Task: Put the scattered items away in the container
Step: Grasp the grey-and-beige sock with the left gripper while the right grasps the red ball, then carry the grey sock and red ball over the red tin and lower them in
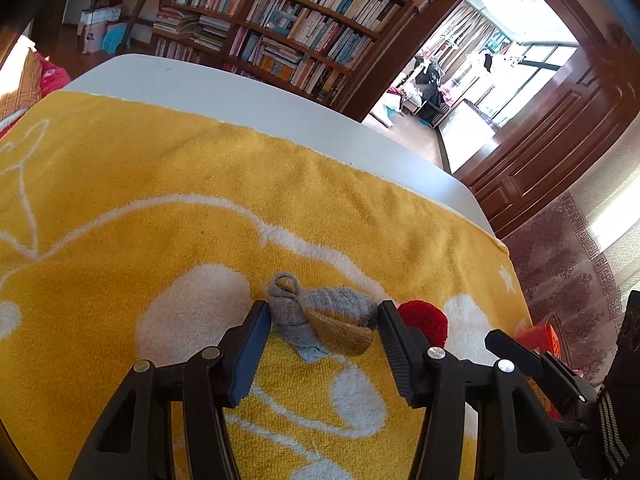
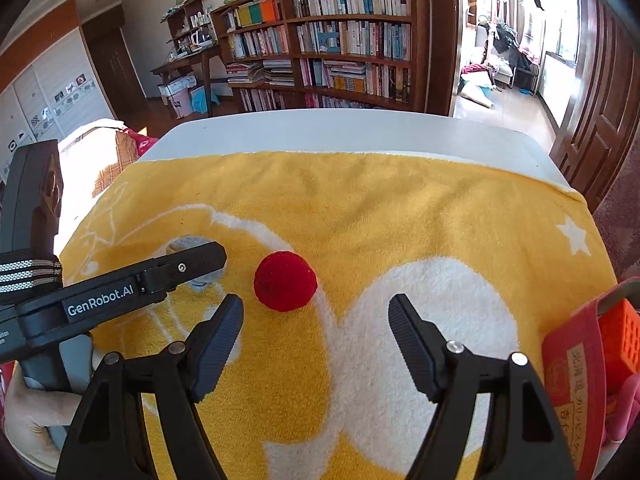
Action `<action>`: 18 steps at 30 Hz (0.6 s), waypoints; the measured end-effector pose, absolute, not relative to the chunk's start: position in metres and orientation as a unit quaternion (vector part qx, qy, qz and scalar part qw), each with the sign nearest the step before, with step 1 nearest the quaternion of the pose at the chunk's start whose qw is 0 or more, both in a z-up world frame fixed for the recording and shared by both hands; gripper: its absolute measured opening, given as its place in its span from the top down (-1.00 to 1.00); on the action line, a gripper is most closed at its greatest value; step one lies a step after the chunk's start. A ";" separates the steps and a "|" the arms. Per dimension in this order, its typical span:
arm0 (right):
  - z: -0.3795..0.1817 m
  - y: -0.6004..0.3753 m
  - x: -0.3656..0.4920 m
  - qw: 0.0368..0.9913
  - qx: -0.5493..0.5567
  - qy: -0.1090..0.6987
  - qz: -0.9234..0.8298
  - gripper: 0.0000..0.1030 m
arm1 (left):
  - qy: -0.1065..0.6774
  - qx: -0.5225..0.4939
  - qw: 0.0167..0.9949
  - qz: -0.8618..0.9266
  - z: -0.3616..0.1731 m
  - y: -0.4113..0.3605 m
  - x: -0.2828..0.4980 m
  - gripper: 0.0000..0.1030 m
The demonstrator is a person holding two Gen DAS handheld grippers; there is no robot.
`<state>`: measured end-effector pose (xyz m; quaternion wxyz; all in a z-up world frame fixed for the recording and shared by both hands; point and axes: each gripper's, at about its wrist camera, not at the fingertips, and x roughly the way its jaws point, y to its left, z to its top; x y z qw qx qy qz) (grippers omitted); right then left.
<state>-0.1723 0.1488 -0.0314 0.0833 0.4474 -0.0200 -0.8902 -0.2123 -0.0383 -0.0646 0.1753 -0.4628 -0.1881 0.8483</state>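
1. Left gripper (image 1: pixel 322 318) straddles the rolled grey sock (image 1: pixel 316 316) on the yellow towel (image 1: pixel 160 184); pads at both ends, firm squeeze unclear.
2. Right gripper (image 2: pixel 316 316) spread wide, nothing between; red pompom (image 2: pixel 285 281) sits just ahead, nearer its left finger.
3. Orange basket (image 2: pixel 626 336) off the towel's right edge.

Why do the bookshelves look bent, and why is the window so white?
Left wrist view: the fisheye lens curves the bookshelf, and daylight washes out the window. Right wrist view: the bookshelf bends less, the towel and red ball look sharp, and the corners go dark.
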 end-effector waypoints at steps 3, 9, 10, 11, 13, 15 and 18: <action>-0.036 0.141 -0.181 0.089 0.451 -0.012 -0.888 -0.46 | -0.193 -0.457 0.176 0.850 -0.061 -0.042 -0.213 -0.11; -0.053 0.131 -0.198 0.103 0.477 -0.023 -0.872 0.18 | -0.201 -0.451 0.177 0.851 -0.058 -0.045 -0.214 -0.11; -0.054 0.132 -0.198 0.102 0.477 -0.027 -0.873 0.21 | -0.201 -0.452 0.177 0.851 -0.058 -0.044 -0.214 -0.11; -0.052 0.134 -0.196 0.103 0.475 -0.032 -0.873 0.24 | -0.201 -0.453 0.177 0.851 -0.058 -0.044 -0.214 -0.11; -0.045 0.138 -0.188 0.103 0.469 -0.041 -0.876 0.24 | -0.201 -0.453 0.175 0.851 -0.058 -0.042 -0.214 -0.11; -0.037 0.147 -0.177 0.097 0.460 -0.047 -0.881 0.24 | -0.199 -0.453 0.175 0.851 -0.057 -0.039 -0.214 -0.11; -0.021 0.163 -0.161 0.083 0.448 -0.062 -0.888 0.24 | -0.192 -0.450 0.180 0.853 -0.052 -0.034 -0.213 -0.11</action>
